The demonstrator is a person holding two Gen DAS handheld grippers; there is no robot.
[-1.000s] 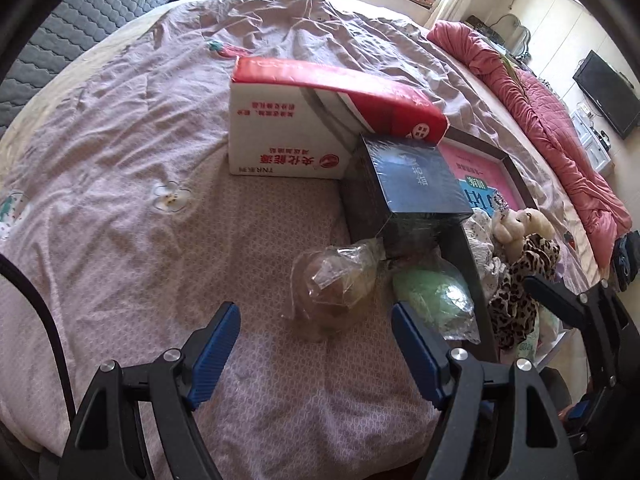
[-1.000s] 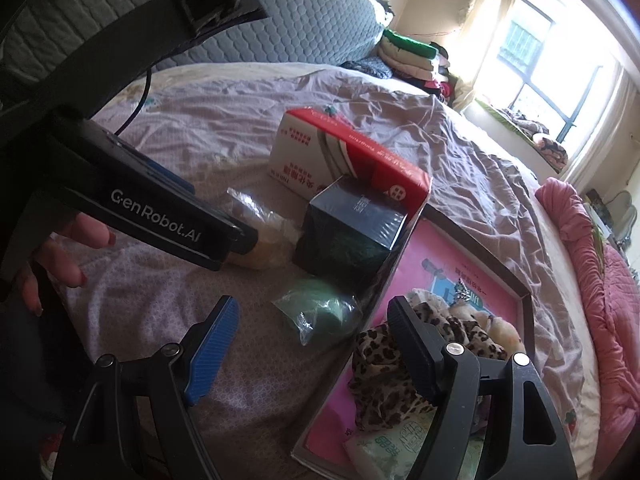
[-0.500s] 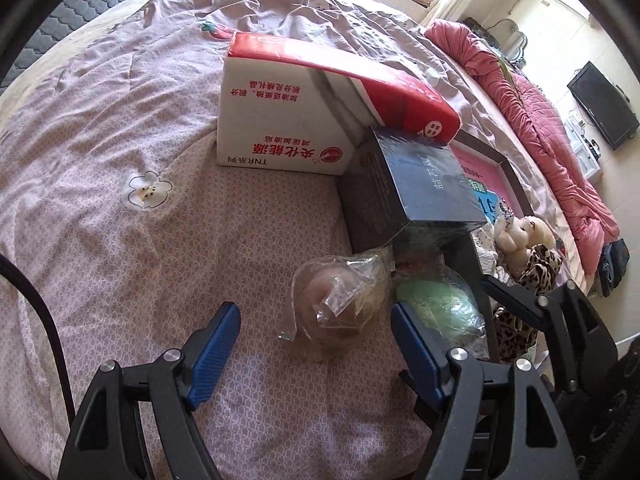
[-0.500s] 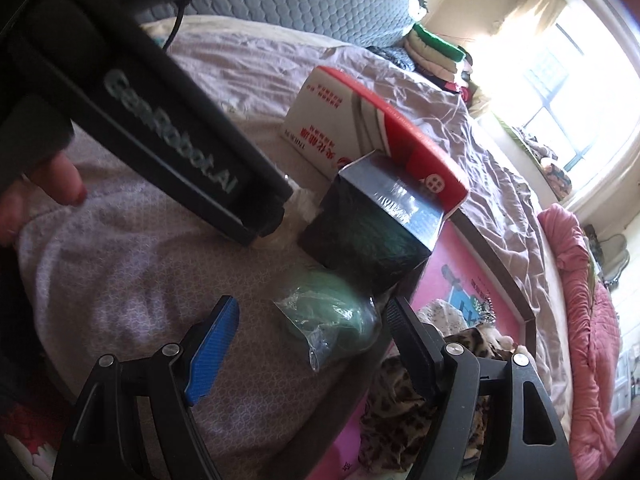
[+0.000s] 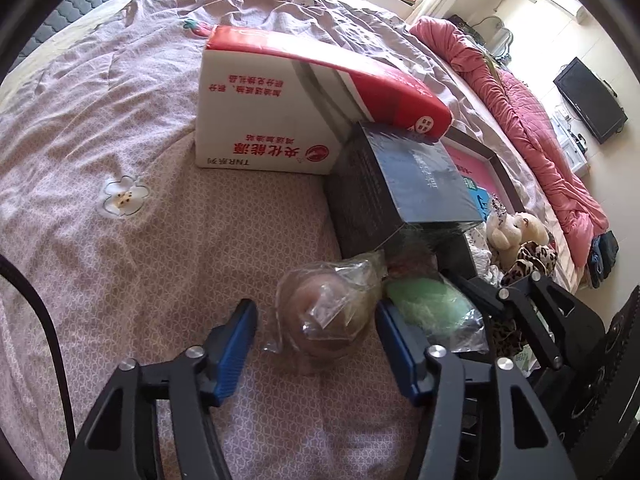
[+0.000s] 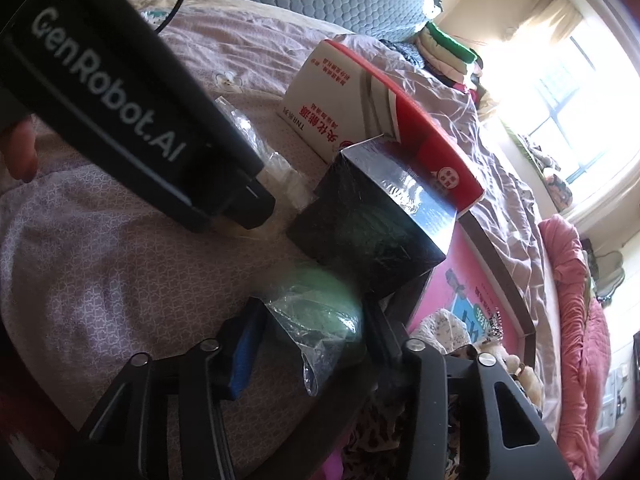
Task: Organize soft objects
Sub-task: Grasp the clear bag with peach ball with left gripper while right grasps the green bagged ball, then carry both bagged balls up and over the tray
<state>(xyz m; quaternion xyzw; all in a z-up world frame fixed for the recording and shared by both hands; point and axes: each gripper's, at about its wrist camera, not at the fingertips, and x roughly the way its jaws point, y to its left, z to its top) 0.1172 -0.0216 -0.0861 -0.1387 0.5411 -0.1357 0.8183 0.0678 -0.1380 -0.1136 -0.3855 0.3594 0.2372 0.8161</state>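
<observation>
On the lilac bedspread (image 5: 132, 264), in front of the white-and-red carton (image 5: 272, 120) and the black box (image 5: 404, 184), two bagged soft items were seen side by side, touching or nearly so.

Leftmost: the brown soft ball in a clear bag (image 5: 328, 316), lying between the fingers of the left gripper (image 5: 316, 340). The jaws were closing, with the ball between them; a gap was seen at the left pad, and contact at the right pad could not be confirmed, so no pinch was counted yet. The ball was judged light and squashy, the film slick and crinkly. A hold across the widest part of the body was judged best; loose film alone would likely slide or tear.

To its right: the green soft ball in a clear bag (image 6: 320, 316), beside the black box (image 6: 376, 232) and against the edge of the dark-framed pink tray (image 6: 500, 280). The jaws of the right gripper (image 6: 312, 344) were closing with the ball between them, and both pads looked pressed into the bag, so it was read as pinched. The same handling was expected: light, compressible, slippery wrap. A mid-body squeeze was judged safer than the bag's loose corner hanging at the front.

Furthest right, on the tray, a cream plush toy (image 5: 516, 232) and a leopard-print soft item (image 5: 532, 256) were already lying.
</observation>
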